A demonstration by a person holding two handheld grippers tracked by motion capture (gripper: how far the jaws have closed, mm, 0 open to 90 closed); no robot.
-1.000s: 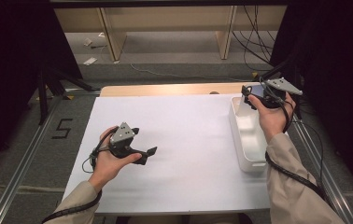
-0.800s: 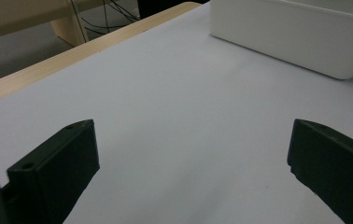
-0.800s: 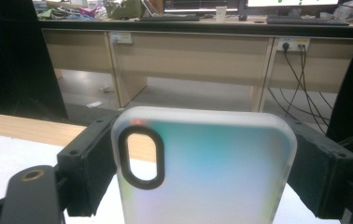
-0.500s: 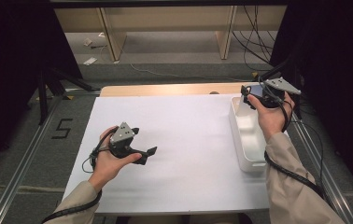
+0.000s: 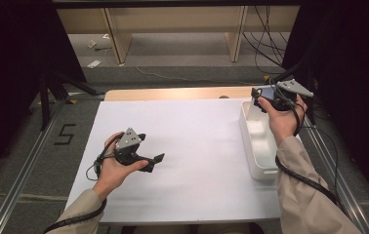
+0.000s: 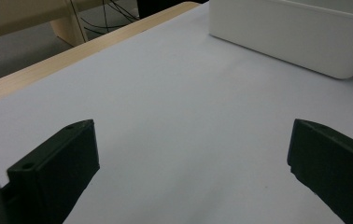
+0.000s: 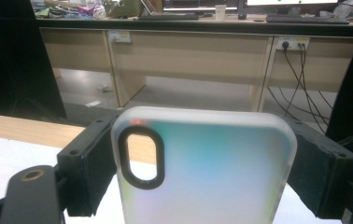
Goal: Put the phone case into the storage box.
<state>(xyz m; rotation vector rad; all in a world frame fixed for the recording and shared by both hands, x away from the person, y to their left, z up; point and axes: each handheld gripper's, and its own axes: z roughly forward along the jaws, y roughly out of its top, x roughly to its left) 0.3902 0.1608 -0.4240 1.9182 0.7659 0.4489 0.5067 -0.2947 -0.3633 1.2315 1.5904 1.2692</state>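
Nearest the person, in the high view, the left tool (image 5: pixel 154 161) rests low over the white table (image 5: pixel 197 146), held in the left hand (image 5: pixel 114 168) with its grey plate on top. Its jaws stand wide apart and released, with nothing between them. The left gripper view shows the same from close in: the two black jaws rise at either side of a bare stretch of white table, and beyond them stands the long side wall of a white bin (image 6: pixel 286 32), with the table's wooden edge running past on the far side.

Farther off, at the table's right side, the high view shows that white bin (image 5: pixel 251 146) from above, open-topped and set lengthwise. The right hand (image 5: pixel 282 119) holds the right tool (image 5: pixel 258 96) up over the bin's far end, and what it grips looks there like no more than a small dark shape.

The right gripper view makes it plain: the jaws are clenched on the two long edges of a phone case (image 7: pixel 202 163), a frosted, translucent shell with a black-rimmed oval camera cut-out near its upper left corner. The case stands upright between the jaws, clear of the table. Behind it that view takes in a wooden desk (image 7: pixel 188 51) with cables hanging at the right.
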